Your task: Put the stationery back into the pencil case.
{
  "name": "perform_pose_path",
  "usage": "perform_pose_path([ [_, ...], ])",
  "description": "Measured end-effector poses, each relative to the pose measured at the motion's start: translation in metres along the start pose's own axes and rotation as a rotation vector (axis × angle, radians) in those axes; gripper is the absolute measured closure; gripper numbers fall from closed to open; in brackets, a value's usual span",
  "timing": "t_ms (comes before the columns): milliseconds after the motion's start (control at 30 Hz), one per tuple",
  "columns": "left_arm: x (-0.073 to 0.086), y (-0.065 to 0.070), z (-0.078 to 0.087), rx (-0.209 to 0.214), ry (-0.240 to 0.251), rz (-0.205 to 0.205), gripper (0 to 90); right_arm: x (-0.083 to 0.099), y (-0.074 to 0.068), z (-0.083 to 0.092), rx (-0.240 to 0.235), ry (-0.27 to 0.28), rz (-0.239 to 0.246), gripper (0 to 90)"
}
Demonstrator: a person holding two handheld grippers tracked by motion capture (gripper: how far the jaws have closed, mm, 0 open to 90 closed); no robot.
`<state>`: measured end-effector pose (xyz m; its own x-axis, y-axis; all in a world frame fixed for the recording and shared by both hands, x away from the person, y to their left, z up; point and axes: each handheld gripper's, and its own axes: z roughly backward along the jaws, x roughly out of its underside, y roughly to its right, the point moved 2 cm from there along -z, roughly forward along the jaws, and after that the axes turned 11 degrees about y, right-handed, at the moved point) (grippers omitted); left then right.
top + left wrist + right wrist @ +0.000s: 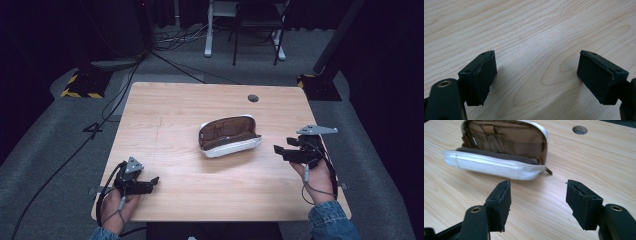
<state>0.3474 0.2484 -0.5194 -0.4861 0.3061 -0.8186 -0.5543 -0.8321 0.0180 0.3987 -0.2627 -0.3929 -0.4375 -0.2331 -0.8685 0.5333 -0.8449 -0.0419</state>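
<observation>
An unzipped white pouch with brown fabric lining (pixel 229 136) lies at centre frame on a pale woodgrain table (pixel 170 120).
Its pockets look empty. Left gripper (pixel 150 182), lower left, and right gripper (pixel 278 150), right, both spread, holding nothing.

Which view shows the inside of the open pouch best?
The right gripper view: the pouch sits close, its brown lining and inner pockets clear. The high view shows it whole but small, mid-table. The left gripper view faces bare table.

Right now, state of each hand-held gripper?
Left hand-held gripper: open, holding nothing, over bare table.
Right hand-held gripper: open, holding nothing, pointed at the open pouch.
</observation>
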Motion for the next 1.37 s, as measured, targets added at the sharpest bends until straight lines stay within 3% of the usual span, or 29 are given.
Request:
perform_pose_path([
  [300, 0.000, 0.001, 0.000, -0.002, -0.001, 0.015, 16.7, 0.032, 0.019, 0.009, 0.045, -0.009, -0.009, 36.3],
  [700, 0.000, 0.001, 0.000, -0.001, -0.001, 0.016, 16.7, 0.085, 0.039, 0.004, 0.094, -0.036, -0.035, 36.2],
  [967, 0.000, 0.001, 0.000, -0.002, -0.001, 0.015, 16.7, 0.109, 0.045, -0.005, 0.114, -0.048, -0.035, 34.9],
  [1200, 0.000, 0.001, 0.000, -0.002, -0.001, 0.016, 16.7, 0.126, 0.046, -0.014, 0.128, -0.076, -0.008, 31.6],
  [1300, 0.000, 0.001, 0.000, -0.002, -0.001, 0.015, 16.7, 0.132, 0.044, -0.015, 0.122, -0.009, -0.015, 28.5],
  [1367, 0.000, 0.001, 0.000, -0.002, -0.001, 0.015, 16.7, 0.133, 0.044, -0.015, 0.120, -0.010, -0.011, 26.0],
])
